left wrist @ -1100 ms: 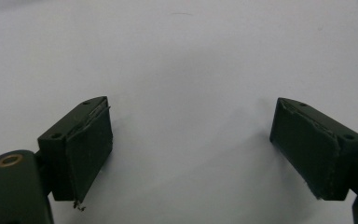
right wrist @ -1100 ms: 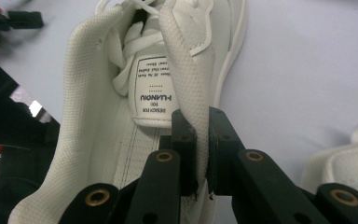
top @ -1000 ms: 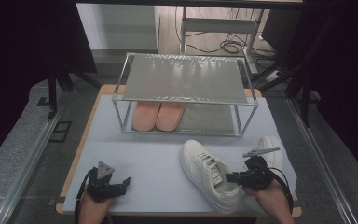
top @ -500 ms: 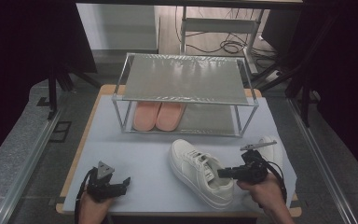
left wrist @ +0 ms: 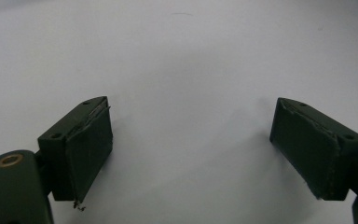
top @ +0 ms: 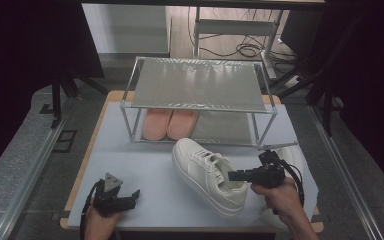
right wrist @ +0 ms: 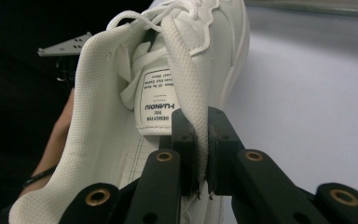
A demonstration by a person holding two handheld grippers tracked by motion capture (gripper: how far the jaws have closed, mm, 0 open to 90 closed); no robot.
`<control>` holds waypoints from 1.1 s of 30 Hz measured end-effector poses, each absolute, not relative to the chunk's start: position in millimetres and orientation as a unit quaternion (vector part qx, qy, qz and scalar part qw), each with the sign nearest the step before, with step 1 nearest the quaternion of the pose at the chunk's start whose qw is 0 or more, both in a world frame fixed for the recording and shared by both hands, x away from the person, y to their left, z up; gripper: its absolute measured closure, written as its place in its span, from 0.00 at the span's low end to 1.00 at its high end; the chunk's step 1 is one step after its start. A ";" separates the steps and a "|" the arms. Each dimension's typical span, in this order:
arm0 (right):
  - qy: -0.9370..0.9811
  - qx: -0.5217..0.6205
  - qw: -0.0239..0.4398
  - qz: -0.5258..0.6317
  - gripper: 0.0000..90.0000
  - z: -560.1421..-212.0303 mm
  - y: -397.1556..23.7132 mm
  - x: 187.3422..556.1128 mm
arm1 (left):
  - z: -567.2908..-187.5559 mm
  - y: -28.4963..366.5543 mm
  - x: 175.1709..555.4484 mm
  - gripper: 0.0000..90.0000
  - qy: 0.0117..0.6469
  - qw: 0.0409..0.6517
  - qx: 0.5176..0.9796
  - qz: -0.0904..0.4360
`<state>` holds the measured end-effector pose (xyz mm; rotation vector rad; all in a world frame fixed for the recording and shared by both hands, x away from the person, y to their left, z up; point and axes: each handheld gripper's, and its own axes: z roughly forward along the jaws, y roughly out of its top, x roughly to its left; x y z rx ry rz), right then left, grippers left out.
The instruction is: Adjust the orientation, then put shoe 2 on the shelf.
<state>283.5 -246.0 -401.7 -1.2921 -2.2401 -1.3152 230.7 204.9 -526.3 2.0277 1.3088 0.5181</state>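
Observation:
A white lace-up sneaker (top: 207, 175) sits over the front right of the pale table (top: 130, 165), toe pointing toward the rack. My right gripper (top: 232, 175) is shut on the sneaker's collar wall near the heel. In the right gripper view the jaws (right wrist: 200, 116) pinch the mesh collar of the sneaker (right wrist: 168, 60) beside the tongue label. A second white shoe (top: 292, 155) lies behind my right hand, mostly hidden. My left gripper (top: 135, 194) rests at the front left, open; its jaws (left wrist: 191, 135) stand wide apart over bare table.
A metal rack (top: 195, 82) with a mesh top shelf stands at the back of the table. A pair of pink slippers (top: 170, 122) sits under it on the left side; the right side under the shelf is free. Dark floor and cables surround the table.
My right gripper has carried the white sneaker left and toward the rack, a little higher. The left gripper has stayed in place.

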 end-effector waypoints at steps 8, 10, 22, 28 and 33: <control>-0.762 -0.433 0.130 -0.463 0.93 -389.4 -238.0 289.5 | -526.4 205.0 230.6 0.14 0.500 0.330 0.775 0.198; -0.760 -0.431 0.134 -0.467 0.93 -386.4 -236.4 291.1 | -526.4 204.9 230.5 0.14 0.500 0.331 0.775 0.198; -0.750 -0.422 0.141 -0.490 0.93 -361.7 -227.0 299.2 | -526.5 205.1 230.5 0.14 0.500 0.330 0.775 0.199; -0.745 -0.418 0.145 -0.500 0.93 -350.0 -221.0 303.7 | -526.4 205.2 230.6 0.14 0.500 0.330 0.776 0.198; -0.740 -0.415 0.151 -0.508 0.93 -342.0 -216.4 307.9 | -526.4 205.2 230.5 0.14 0.500 0.330 0.776 0.199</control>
